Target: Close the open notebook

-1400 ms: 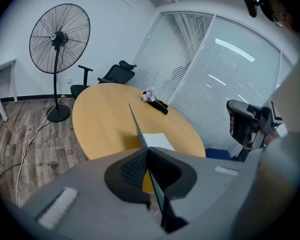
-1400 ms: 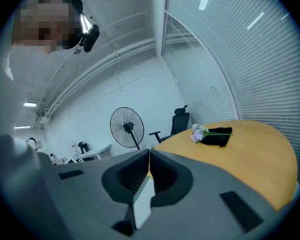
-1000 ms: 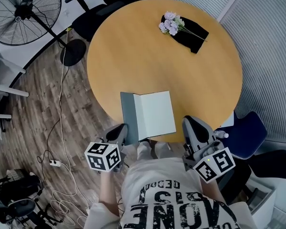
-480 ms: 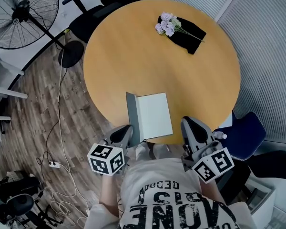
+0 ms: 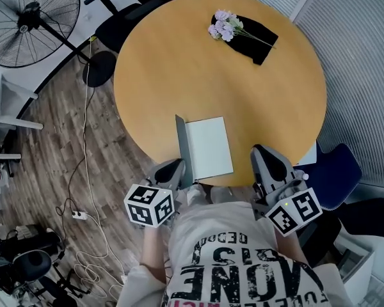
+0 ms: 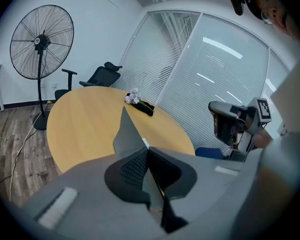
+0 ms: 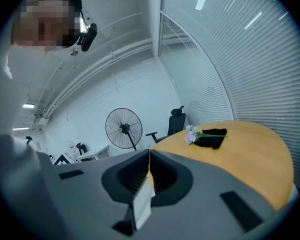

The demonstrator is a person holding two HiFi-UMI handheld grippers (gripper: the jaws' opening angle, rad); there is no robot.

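notebook: lay at the near edge of the round table, white page up, just in front of the person
cover: the grey left cover stood steeper than a second before, when it lay further open; now close to upright
left gripper: jaws pinched on the cover's near edge
right gripper: jaws together and empty, beside the notebook, not touching it
far side of table: flowers lay on a black cloth
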